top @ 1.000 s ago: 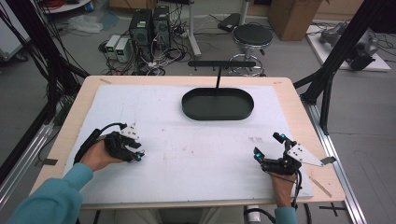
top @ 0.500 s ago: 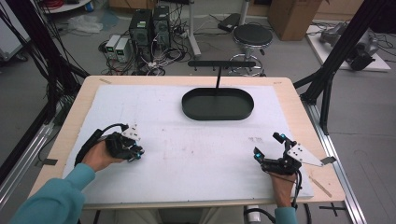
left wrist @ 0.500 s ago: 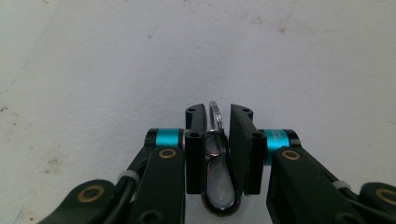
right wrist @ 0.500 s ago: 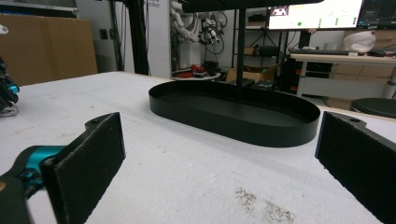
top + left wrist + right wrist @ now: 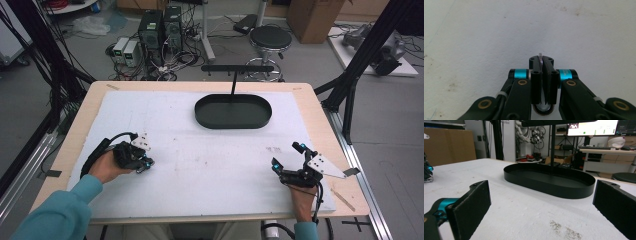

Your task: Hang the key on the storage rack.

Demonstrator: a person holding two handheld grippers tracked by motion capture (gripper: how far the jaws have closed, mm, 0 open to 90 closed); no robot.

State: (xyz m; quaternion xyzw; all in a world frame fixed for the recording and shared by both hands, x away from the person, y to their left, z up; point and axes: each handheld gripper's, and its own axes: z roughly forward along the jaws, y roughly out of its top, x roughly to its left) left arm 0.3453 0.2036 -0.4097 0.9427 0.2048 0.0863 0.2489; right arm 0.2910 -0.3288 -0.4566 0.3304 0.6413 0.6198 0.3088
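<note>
Two pairs of tongs: the left tongs (image 5: 541, 75), just closed, pinch a thin metal ring (image 5: 540, 56) edge-on that could slip, while the right tongs (image 5: 541, 205) gape wide toward the oval black tray (image 5: 549, 181) at 12 o'clock.

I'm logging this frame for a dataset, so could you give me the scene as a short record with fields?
surface: white foam-covered table
left gripper: fingers have just been closing, now shut on a thin silvery metal ring
right gripper: open, holding nothing, aimed at the tray
tray: black oval metal tray with an upright post, at the far middle
</note>
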